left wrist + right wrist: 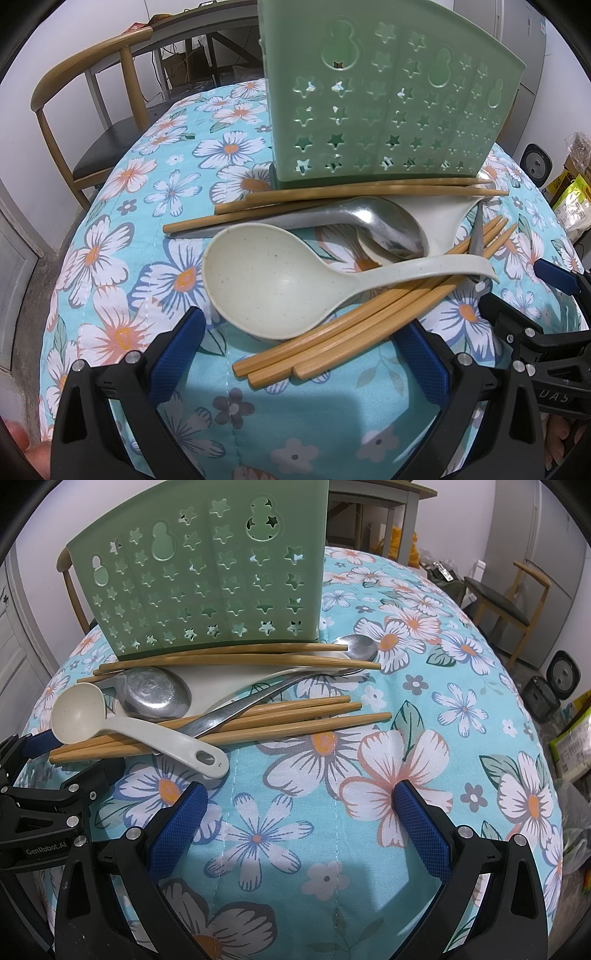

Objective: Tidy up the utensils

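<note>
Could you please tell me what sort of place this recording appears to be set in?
Most likely a home dining area: a table under a floral cloth, wooden chairs drawn up around it, and a green utensil holder with chopsticks and spoons laid out in front.

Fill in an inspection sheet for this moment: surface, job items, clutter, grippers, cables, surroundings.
Surface: floral tablecloth covering the table.
Job's things: green holder upright; chopsticks, speckled ladle, metal spoon and white spoon piled in front of it.
Clutter: nothing seen.
Grippers: left gripper open, empty; right gripper open, empty.
Cables: some under the far desk.
Surroundings: wooden chair, bags on the floor.
</note>
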Available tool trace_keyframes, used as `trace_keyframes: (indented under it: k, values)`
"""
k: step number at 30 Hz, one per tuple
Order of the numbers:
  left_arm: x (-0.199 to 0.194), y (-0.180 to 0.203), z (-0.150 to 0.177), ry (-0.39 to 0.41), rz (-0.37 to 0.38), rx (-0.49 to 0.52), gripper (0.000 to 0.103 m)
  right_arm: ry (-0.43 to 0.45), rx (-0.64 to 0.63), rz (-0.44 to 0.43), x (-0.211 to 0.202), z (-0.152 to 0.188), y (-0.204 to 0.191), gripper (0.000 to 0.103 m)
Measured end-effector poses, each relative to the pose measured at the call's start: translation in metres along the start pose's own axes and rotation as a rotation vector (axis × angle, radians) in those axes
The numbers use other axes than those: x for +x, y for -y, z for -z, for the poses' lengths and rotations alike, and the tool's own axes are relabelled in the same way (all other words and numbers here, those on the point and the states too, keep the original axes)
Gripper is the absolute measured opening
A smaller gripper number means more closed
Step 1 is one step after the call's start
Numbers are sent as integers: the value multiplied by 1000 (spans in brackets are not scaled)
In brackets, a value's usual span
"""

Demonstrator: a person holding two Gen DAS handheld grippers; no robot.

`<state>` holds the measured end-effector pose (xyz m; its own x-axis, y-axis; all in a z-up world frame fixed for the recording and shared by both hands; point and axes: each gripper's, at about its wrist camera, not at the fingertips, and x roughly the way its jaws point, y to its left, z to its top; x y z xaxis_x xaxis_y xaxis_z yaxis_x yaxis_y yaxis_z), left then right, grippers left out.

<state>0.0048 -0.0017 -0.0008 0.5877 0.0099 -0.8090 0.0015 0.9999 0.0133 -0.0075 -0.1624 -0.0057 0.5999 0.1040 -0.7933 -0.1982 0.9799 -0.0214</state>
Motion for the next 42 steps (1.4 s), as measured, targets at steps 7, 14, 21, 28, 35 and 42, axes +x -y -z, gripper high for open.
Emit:
trace_keyframes:
  k: [7,14,21,28,35,42]
  values:
    - [-1,1,1,0,3,-2,99,0,1,-1,0,0,1,97]
    - [-1,1,1,0,4,-2,99,0,1,-1,0,0,1,97]
    - [-1,2,2,1,0,2,99,0,3,-3,-2,1,0,97]
    - [-3,-1,3,1,11,-8,99,1,-1,2,0,-1,0,97]
    - [-2,-2,3,0,7,-6,99,1,-2,3,0,0,0,97]
    - [-2,-2,3,0,2,-2,99,1,1,0,0,-3,-1,97]
